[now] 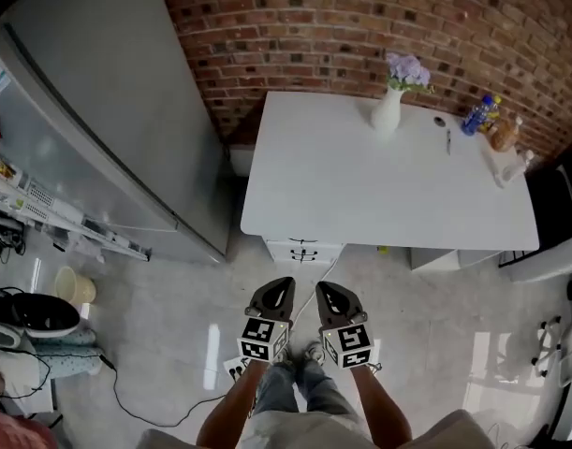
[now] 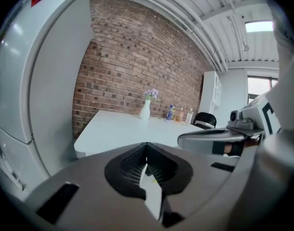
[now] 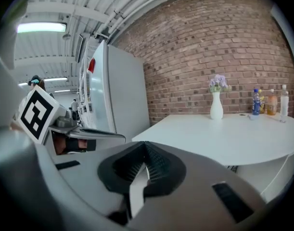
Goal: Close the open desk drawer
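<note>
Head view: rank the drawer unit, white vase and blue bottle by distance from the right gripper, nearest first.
1. The drawer unit: under the near edge of the desk, just ahead of the right gripper.
2. The white vase: at the desk's far edge, by the wall.
3. The blue bottle: far right corner, right of the vase.

Bright, even ceiling-strip light; glare on floor (image 1: 211, 349); gripper views fisheye-warped, dark corners, foreground soft.

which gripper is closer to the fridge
Left. The left gripper is on the side toward the fridge, well clear of it; the right gripper is just beside the left one, farther from the fridge.
</note>
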`<state>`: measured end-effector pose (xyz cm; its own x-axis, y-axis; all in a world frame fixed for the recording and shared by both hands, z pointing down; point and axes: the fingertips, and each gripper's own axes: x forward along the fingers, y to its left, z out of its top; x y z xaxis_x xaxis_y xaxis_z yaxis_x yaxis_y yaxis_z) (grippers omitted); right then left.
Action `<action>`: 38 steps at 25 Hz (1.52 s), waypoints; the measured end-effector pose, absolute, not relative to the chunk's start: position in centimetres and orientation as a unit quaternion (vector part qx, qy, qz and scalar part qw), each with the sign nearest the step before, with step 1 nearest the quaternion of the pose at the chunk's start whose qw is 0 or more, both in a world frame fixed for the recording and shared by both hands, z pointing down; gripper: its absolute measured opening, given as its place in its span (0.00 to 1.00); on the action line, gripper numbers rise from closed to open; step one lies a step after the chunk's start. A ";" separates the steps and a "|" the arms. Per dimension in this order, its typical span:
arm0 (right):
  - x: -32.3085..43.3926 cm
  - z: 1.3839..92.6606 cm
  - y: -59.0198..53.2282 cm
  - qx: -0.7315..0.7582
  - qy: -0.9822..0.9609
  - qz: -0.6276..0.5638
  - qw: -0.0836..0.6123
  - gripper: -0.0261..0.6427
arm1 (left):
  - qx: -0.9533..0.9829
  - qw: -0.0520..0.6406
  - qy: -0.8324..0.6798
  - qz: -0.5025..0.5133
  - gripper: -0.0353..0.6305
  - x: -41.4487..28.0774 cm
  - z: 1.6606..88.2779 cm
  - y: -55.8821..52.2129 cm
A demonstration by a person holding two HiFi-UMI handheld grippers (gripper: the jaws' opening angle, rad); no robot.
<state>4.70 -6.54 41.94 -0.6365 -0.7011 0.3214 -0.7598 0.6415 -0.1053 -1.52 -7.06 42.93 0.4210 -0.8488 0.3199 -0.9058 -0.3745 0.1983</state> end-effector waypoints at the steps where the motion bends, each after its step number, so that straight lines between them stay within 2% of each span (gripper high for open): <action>1: 5.0 40.5 -5.4 0.406 -0.899 0.113 0.120 0.06 | 0.827 0.170 -0.531 0.075 0.07 -1.3 41.3 -6.1; 8: 6.2 33.0 1.3 0.407 -0.901 0.097 0.112 0.06 | 0.827 0.146 -0.541 0.040 0.07 -2.0 32.3 -0.2; 15: 4.8 28.3 6.0 0.429 -0.895 0.082 0.089 0.06 | 0.839 0.104 -0.531 0.061 0.07 -3.9 27.9 6.7; 26: 3.2 27.2 14.3 0.463 -0.880 0.082 0.071 0.06 | 0.857 0.105 -0.502 0.047 0.07 -4.6 27.7 13.4; 38: 2.8 27.4 17.2 0.461 -0.881 0.073 0.077 0.06 | 0.857 0.104 -0.503 0.038 0.07 -4.9 28.0 15.9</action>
